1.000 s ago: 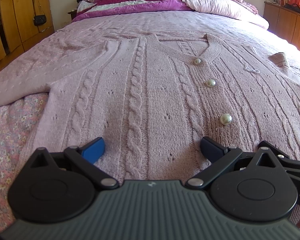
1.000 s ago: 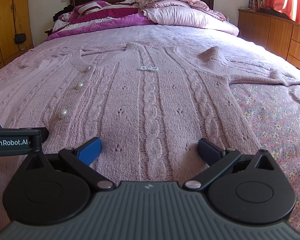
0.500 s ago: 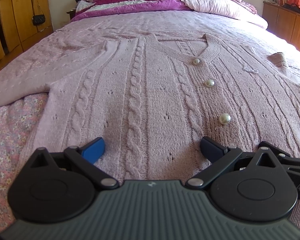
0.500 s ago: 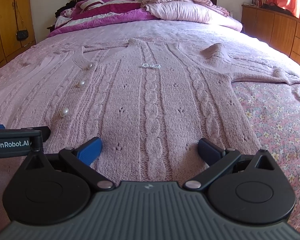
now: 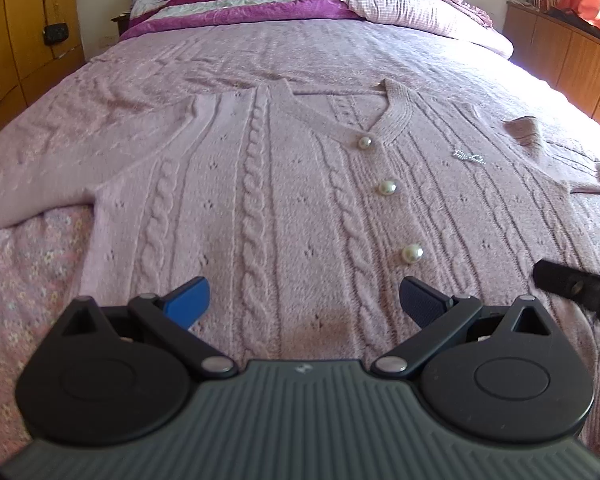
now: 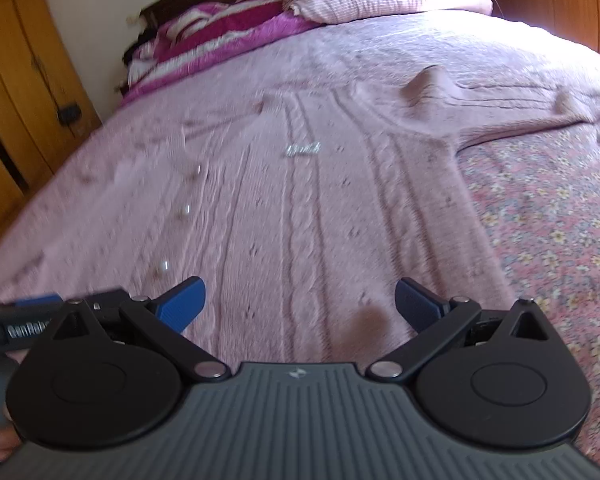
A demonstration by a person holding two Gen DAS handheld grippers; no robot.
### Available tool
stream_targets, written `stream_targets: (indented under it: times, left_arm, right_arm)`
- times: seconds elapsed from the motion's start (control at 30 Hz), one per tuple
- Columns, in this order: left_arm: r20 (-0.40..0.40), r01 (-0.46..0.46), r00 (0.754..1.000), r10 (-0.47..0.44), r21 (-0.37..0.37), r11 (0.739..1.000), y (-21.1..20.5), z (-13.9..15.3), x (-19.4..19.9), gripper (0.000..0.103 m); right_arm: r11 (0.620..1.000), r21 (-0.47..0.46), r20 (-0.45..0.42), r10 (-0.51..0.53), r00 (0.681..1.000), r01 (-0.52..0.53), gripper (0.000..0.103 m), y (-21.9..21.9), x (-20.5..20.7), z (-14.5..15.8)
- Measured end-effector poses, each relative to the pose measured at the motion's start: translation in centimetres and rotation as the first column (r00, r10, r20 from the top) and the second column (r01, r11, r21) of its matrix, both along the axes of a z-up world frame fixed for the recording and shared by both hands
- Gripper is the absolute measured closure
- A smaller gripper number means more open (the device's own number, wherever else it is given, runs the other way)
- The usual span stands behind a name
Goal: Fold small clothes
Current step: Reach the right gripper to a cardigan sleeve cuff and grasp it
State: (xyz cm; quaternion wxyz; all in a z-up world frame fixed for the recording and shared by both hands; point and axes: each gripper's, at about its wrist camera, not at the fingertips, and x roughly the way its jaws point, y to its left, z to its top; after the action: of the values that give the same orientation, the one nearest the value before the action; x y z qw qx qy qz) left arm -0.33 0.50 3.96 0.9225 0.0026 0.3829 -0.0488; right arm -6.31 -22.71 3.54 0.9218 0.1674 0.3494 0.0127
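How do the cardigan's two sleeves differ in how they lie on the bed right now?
The left-hand sleeve lies fairly flat, running out to the frame's edge; the right-hand sleeve is rumpled, with a raised peak of fabric near the shoulder. The left-hand sleeve's cuff is out of view; the right-hand sleeve's far end shows a small bunched bump. Both belong to the same pink cable-knit cardigan, are spread outward and not yet folded in.

Both wrist views low and close over the bed (image 5: 380, 40), facing its headboard, sharing the cardigan (image 5: 260, 184) front
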Motion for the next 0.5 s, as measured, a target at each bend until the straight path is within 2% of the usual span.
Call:
stream_targets:
  times: [0.2, 0.5]
  left_arm:
    - [-0.056, -0.036, 0.998, 0.033, -0.052, 0.998, 0.8, 0.5, 1.2, 0.000]
    - [-0.098, -0.093, 0.991, 0.088, -0.048, 0.995, 1.5, 0.5, 2.5, 0.000]
  right_arm:
    - [0.993, 0.096, -0.001, -0.067, 0.998, 0.067, 0.000, -5.0, 0.3, 0.9]
    - [0.975, 0.110, 0.057, -0.200, 0.978, 0.193, 0.000, -13.8, 2.4, 2.1]
